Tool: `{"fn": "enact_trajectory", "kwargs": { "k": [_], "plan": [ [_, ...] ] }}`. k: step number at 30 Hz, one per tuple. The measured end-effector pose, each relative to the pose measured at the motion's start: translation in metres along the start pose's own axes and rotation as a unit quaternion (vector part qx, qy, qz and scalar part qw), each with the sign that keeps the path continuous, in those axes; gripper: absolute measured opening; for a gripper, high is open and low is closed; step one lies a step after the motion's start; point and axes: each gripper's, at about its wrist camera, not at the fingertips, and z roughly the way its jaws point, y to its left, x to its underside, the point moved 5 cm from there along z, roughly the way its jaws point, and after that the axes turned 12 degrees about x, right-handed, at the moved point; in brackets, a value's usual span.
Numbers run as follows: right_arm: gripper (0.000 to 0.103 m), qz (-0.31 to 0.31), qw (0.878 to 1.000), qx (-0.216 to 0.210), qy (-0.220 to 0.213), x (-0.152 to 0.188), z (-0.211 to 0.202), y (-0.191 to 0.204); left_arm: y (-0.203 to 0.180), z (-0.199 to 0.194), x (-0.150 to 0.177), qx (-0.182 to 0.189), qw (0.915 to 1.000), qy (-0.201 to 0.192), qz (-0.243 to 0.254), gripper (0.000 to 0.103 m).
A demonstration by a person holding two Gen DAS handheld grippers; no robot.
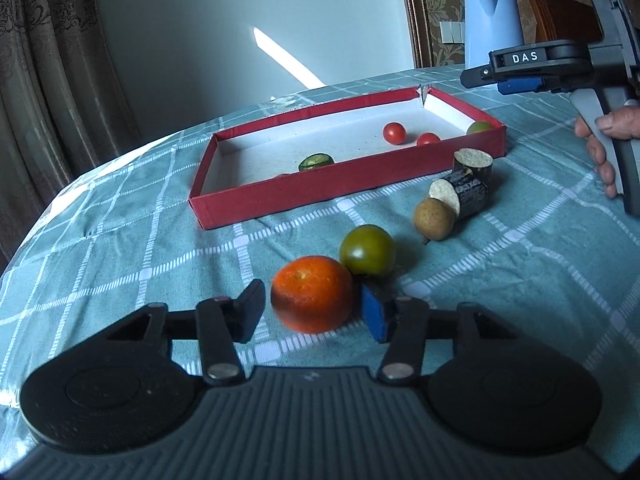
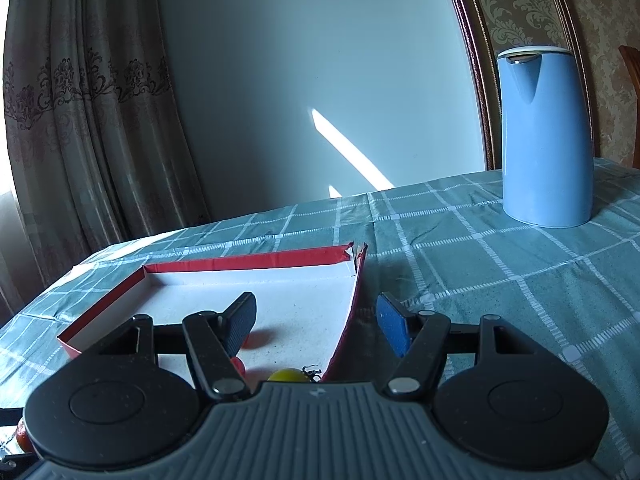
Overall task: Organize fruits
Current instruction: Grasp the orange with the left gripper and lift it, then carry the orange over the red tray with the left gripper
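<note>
Mid-pickup: left tongs (image 1: 314, 308) bracketing the orange (image 1: 312, 294) on the tabletop (image 1: 120, 240), not visibly clamped; right tongs (image 2: 316, 322) apart, empty, over the red tray (image 2: 348, 304); next, probably squeeze, lift, carry traywards.

- The left hand-held gripper (image 1: 312, 308) points downward, its fingers partly apart, each just beside a side of what lies between them; contact is unclear.
- The right hand-held gripper (image 2: 316, 320) is level-ish, fingers apart and empty.
- A hand (image 1: 608, 148) grips the right handle.
</note>
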Motion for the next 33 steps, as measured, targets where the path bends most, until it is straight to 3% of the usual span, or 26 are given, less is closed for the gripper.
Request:
{"fn": "enact_trajectory", "kwargs": {
  "k": [9,14,18,23,28,33],
  "plan": [
    [0.067,0.007,1.0,-0.004,-0.005,-0.001,-0.003,-0.001,-0.001,-0.013,-0.006,-0.026,0.9995,-0.019,0.0,0.041],
    [0.067,0.011,1.0,-0.008,-0.005,-0.002,-0.003,0.0,0.002,-0.024,-0.036,-0.04,0.9974,-0.06,-0.003,0.042],
    [0.067,0.014,1.0,-0.007,-0.001,-0.001,-0.003,-0.001,0.013,-0.01,-0.067,-0.058,0.9956,-0.072,-0.013,0.042],
    [0.067,0.018,1.0,-0.007,0.001,-0.001,0.0,-0.001,0.045,0.039,-0.092,-0.063,0.9948,-0.049,-0.064,0.042],
    [0.067,0.016,1.0,-0.016,0.007,0.0,0.002,0.002,0.077,0.081,-0.088,-0.08,0.9903,-0.014,-0.113,0.042],
    [0.067,0.01,1.0,-0.026,0.007,0.001,-0.001,0.007,0.087,0.086,-0.082,-0.095,0.9875,-0.009,-0.125,0.047]
  ]
}}
